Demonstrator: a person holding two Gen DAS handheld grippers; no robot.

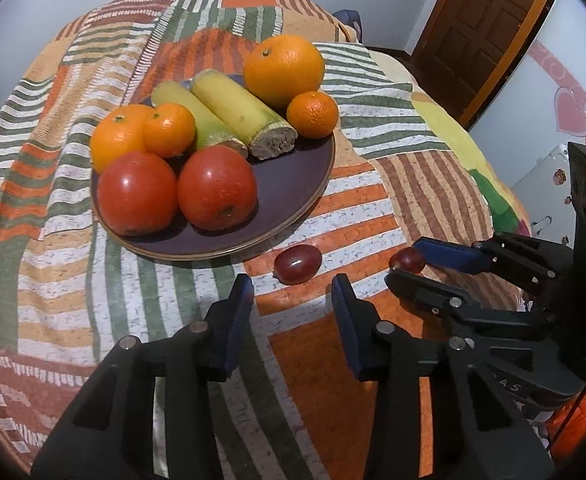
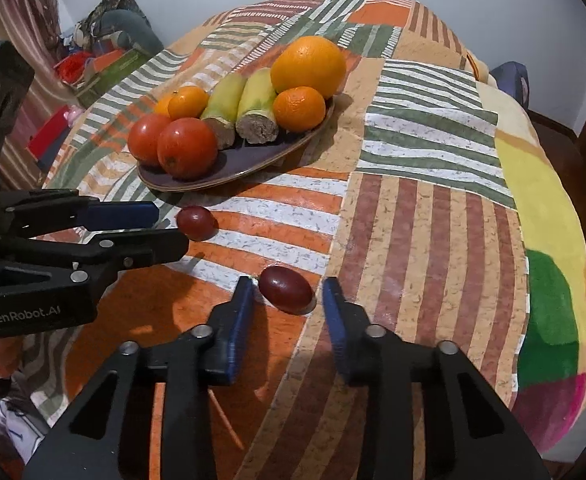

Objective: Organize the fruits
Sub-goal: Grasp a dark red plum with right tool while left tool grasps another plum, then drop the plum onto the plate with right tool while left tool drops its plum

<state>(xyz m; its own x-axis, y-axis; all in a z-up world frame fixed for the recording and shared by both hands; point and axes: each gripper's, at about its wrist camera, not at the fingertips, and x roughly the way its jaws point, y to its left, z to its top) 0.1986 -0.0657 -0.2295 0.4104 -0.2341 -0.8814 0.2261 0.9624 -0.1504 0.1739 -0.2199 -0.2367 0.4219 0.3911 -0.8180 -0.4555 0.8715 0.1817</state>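
A dark purple plate [image 1: 293, 184] [image 2: 253, 160] holds two tomatoes [image 1: 217, 188], several oranges [image 1: 285, 70] and two cut yellow-green stalks [image 1: 245, 114]. Two dark red grapes lie on the cloth in front of it. My left gripper [image 1: 293, 290] [image 2: 171, 226] is open, with one grape [image 1: 297, 264] [image 2: 196, 222] just ahead of its fingertips. My right gripper [image 2: 287, 292] [image 1: 403, 260] is open, with the other grape [image 2: 286, 289] [image 1: 407, 260] between its fingertips, resting on the cloth.
A striped patchwork cloth [image 2: 413, 220] covers the round table. A wooden door [image 1: 481, 32] stands at the back right. Clutter and boxes [image 2: 93, 68] lie on the floor beyond the table's left edge.
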